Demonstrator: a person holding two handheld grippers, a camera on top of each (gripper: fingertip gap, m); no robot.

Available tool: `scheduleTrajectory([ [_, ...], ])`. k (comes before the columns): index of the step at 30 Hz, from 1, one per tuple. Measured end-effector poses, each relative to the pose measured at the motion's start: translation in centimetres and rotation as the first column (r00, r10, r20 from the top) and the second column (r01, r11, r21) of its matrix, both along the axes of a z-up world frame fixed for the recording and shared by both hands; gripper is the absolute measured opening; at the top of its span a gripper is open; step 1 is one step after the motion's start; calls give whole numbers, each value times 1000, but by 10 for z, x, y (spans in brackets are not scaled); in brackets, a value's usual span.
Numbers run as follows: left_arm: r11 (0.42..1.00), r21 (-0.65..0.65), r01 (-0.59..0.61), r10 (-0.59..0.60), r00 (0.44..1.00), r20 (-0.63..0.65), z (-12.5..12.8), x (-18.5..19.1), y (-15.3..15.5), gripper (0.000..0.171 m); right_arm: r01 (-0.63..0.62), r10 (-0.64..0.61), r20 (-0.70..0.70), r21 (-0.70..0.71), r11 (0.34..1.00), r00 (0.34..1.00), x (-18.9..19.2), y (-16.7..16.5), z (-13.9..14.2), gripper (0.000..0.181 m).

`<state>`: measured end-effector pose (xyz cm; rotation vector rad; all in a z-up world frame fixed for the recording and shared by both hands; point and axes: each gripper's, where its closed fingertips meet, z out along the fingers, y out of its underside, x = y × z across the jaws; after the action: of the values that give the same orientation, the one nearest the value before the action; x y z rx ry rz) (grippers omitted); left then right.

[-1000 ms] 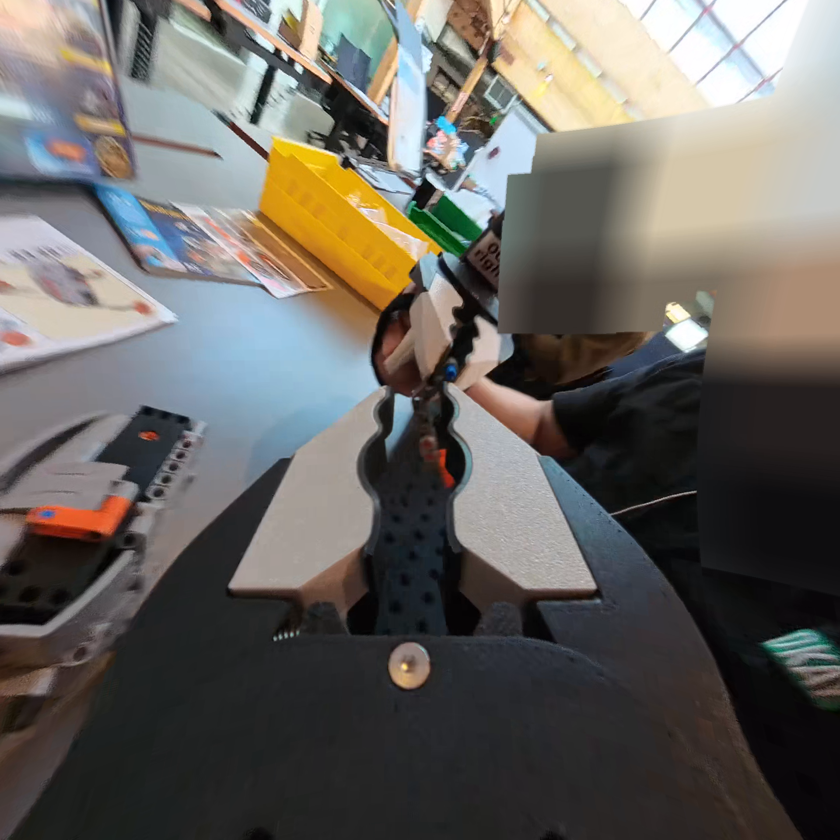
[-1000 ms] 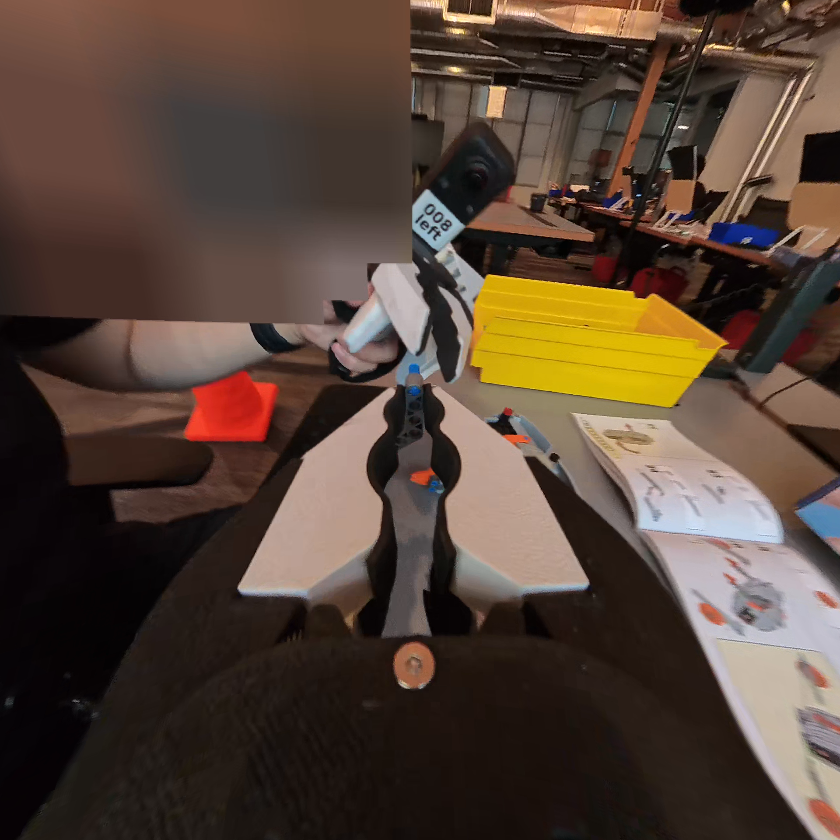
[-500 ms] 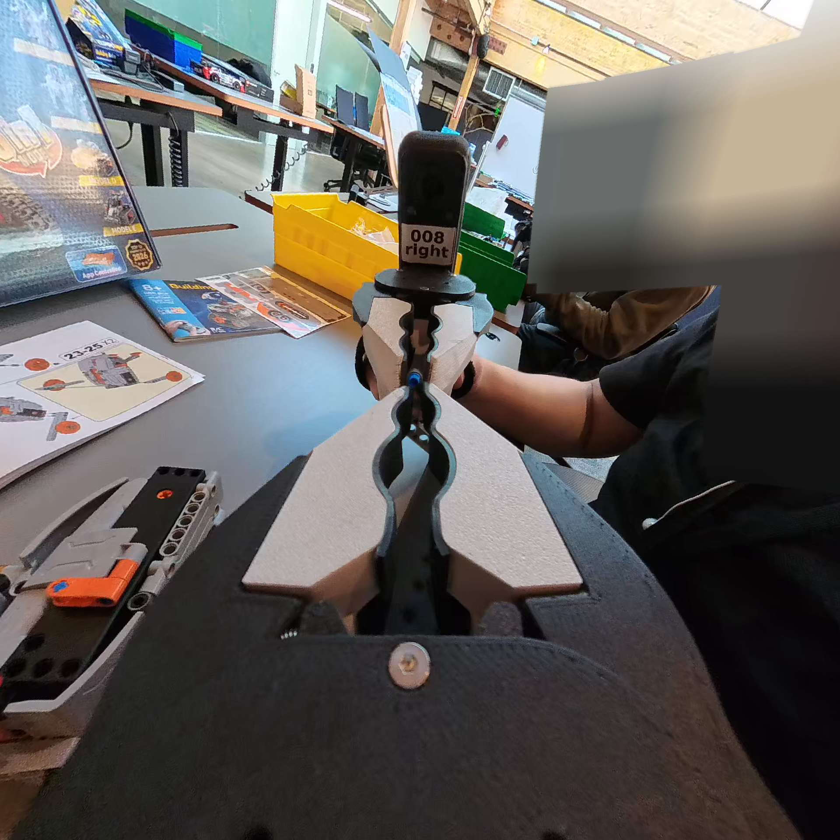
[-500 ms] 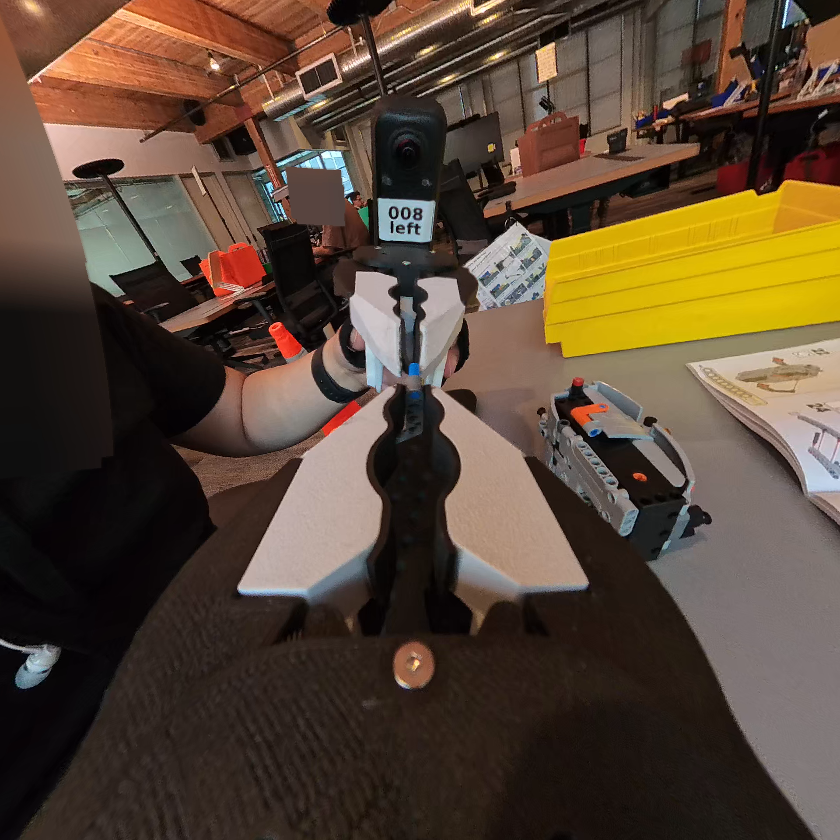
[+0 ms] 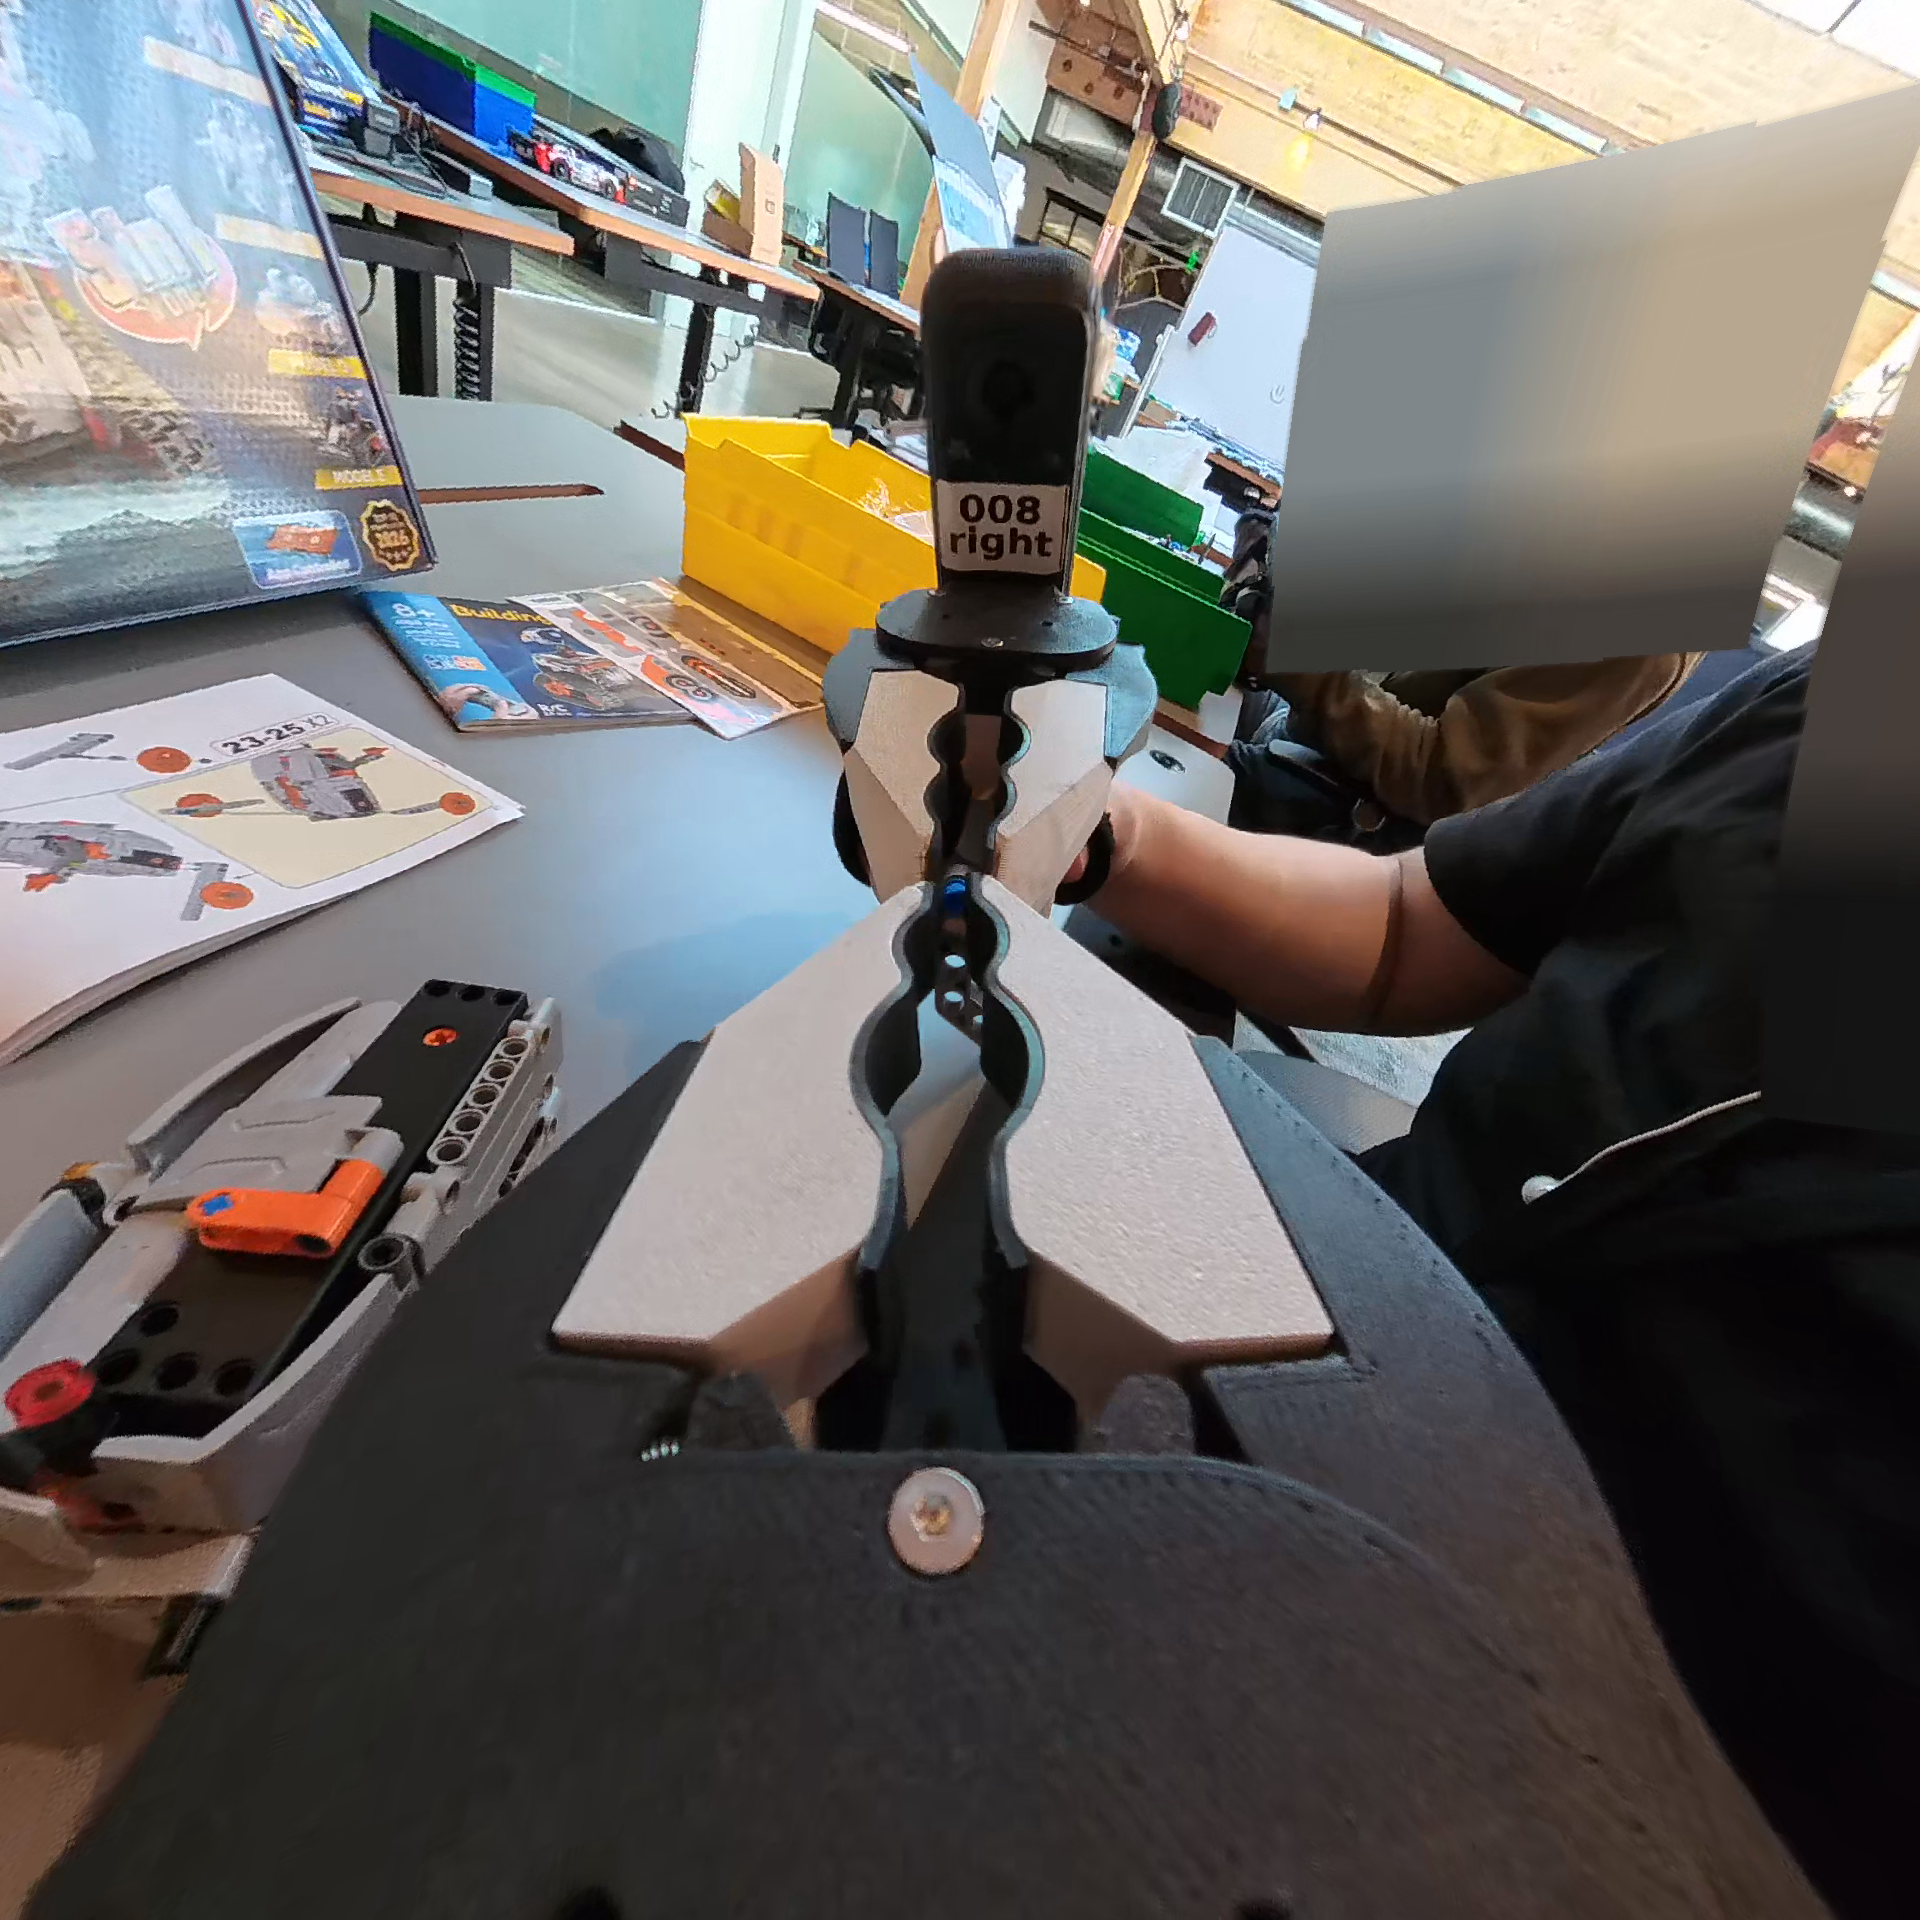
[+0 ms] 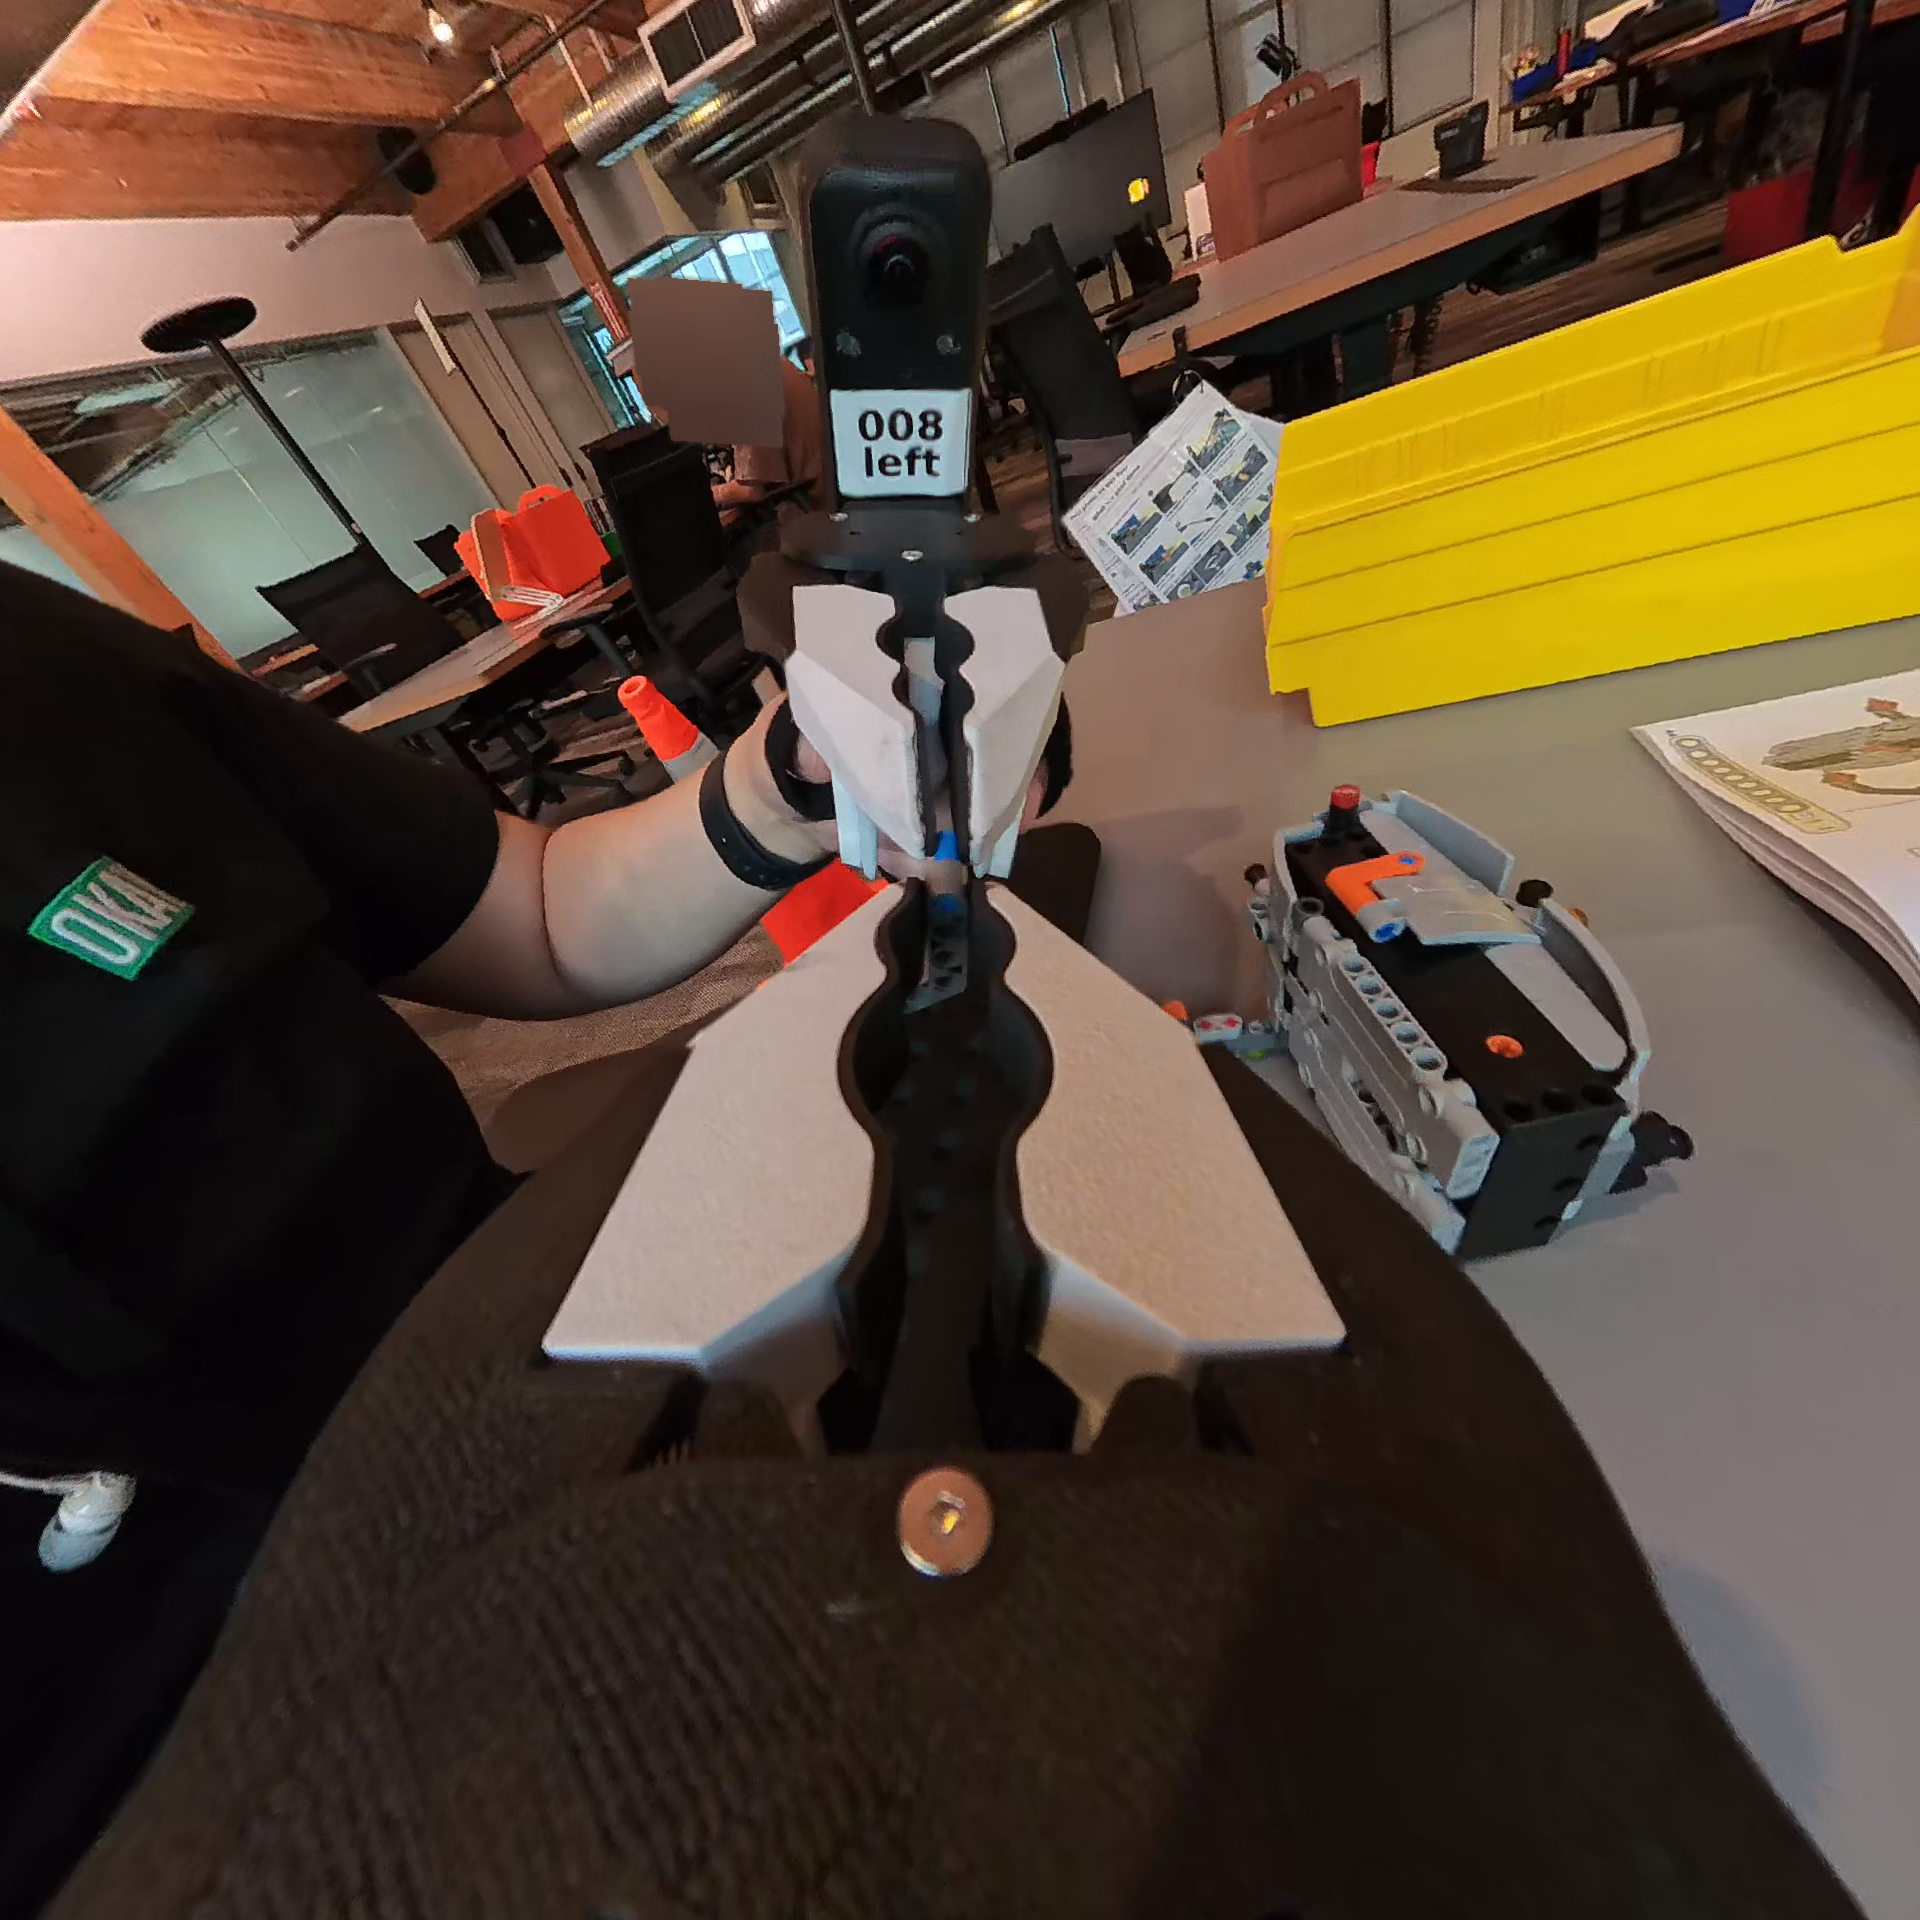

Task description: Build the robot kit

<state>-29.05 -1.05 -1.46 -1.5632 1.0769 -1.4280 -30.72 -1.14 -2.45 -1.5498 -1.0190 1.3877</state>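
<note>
Two grippers meet tip to tip off the surface's (image 6: pixel 1662 1455) edge: left gripper (image 5: pixel 951 914) and right gripper (image 6: pixel 940 904) each have jaws closed on a beam (image 5: pixel 958 982) with a blue pin (image 6: pixel 945 847); model (image 6: pixel 1455 1029) lies beside

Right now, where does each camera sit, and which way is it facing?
Left wrist view: on the left gripper, looking along its jaws at the right gripper opposite; the person's right forearm shows.
Right wrist view: on the right gripper, facing the left gripper head-on; the left forearm shows.
Shared: the black beam with a blue pin where the tips meet, the brick model, the yellow bin, the grey table.
</note>
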Motion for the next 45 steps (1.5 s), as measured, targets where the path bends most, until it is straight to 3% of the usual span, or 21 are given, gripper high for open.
scheduleTrajectory([
  [4,997,-44,-57,61,994,94,12,-11,9,1,-3,-6,-129,-70,998,992,-7,9,16,9],
  [6,994,-68,-84,94,983,160,19,-19,13,1,26,-47,-195,-111,994,980,-6,18,24,23],
  [10,987,-99,-124,144,962,231,23,-30,19,1,81,-86,-201,-34,996,976,-6,23,29,27],
  [13,987,-101,-125,146,960,240,21,-30,18,1,86,-85,-169,-4,996,982,-14,22,29,23],
  [16,988,-99,-122,143,960,243,22,-31,17,1,63,-62,-194,-5,998,979,-19,19,32,7],
  [41,989,-43,-142,148,959,241,23,-35,19,2,5,-34,-239,-120,993,970,-23,21,33,6],
  [42,988,-14,-153,152,962,225,23,-36,19,3,14,-38,-225,-104,995,974,-23,21,32,6],
  [44,969,51,-241,229,956,182,20,-52,31,54,31,-47,-218,-78,996,975,-17,21,34,6],
  [45,944,102,-313,298,944,139,13,-67,44,66,37,-52,-211,-74,997,976,-13,22,33,6],
])
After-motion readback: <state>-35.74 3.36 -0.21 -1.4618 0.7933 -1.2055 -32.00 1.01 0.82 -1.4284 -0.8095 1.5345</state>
